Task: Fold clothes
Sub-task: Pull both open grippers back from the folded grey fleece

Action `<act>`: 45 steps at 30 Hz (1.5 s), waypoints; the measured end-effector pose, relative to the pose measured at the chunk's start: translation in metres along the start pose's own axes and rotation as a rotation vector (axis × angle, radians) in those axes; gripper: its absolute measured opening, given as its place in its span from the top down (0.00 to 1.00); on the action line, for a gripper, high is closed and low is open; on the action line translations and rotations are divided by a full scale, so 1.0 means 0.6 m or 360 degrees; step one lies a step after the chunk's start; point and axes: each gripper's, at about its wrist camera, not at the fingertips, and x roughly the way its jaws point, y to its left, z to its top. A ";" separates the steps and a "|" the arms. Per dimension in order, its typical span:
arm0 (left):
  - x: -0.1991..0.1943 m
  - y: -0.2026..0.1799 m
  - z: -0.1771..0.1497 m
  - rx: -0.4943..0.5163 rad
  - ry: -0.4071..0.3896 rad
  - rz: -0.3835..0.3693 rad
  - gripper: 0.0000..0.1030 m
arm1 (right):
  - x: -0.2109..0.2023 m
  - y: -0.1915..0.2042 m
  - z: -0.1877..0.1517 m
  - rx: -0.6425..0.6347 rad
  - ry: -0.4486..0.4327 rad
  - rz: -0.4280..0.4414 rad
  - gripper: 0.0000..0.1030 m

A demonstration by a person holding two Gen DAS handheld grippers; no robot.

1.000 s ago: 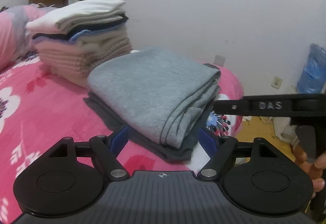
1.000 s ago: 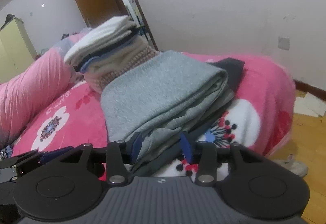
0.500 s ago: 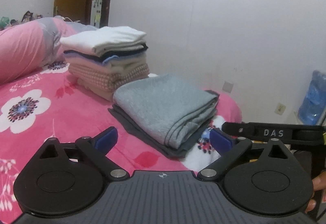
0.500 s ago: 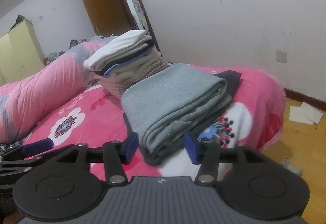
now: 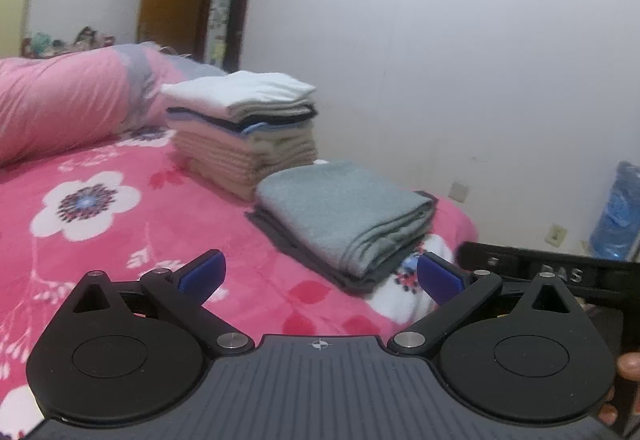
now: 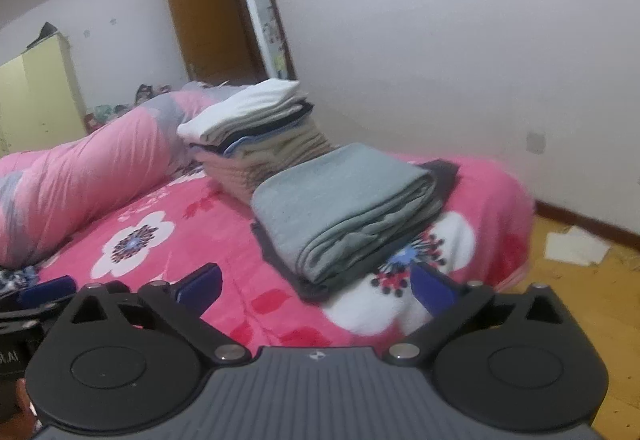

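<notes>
A folded light grey garment lies on a dark grey garment near the corner of the pink floral bed. Behind it stands a taller stack of folded clothes with a white piece on top. My left gripper hovers short of the grey pile. Its jaws are opening and nothing is between the blue pads. My right gripper hangs back from the same pile, its jaws also opening and empty.
A rolled pink quilt lies along the far side of the bed. The white wall runs close behind the stacks. Wooden floor with loose papers is to the right, and a blue water bottle stands by the wall.
Both grippers have drawn back and up from the grey garment, and their jaws have spread wide. The pile, earlier between the pads, now lies free on the bed.
</notes>
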 end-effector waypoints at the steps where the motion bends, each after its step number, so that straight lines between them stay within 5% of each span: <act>1: -0.002 0.003 -0.001 -0.0024 0.0011 0.0005 0.00 | -0.003 0.002 -0.002 -0.0007 0.0001 -0.0013 0.00; 10: -0.011 0.015 -0.006 -0.0129 0.0068 -0.0013 0.00 | -0.023 0.013 -0.020 -0.0044 -0.0022 -0.0076 0.00; 19: -0.016 0.017 -0.015 -0.0146 0.0109 0.0137 0.00 | -0.028 0.014 -0.029 -0.0044 -0.0037 -0.0189 0.00; 29: -0.002 -0.011 -0.029 0.0034 0.0155 0.0163 0.00 | -0.022 0.038 -0.039 -0.0172 -0.0042 -0.0314 0.00; 45: 0.021 -0.003 -0.030 -0.0034 0.0211 0.0215 0.00 | -0.010 0.048 -0.038 -0.0263 -0.0020 -0.0426 0.00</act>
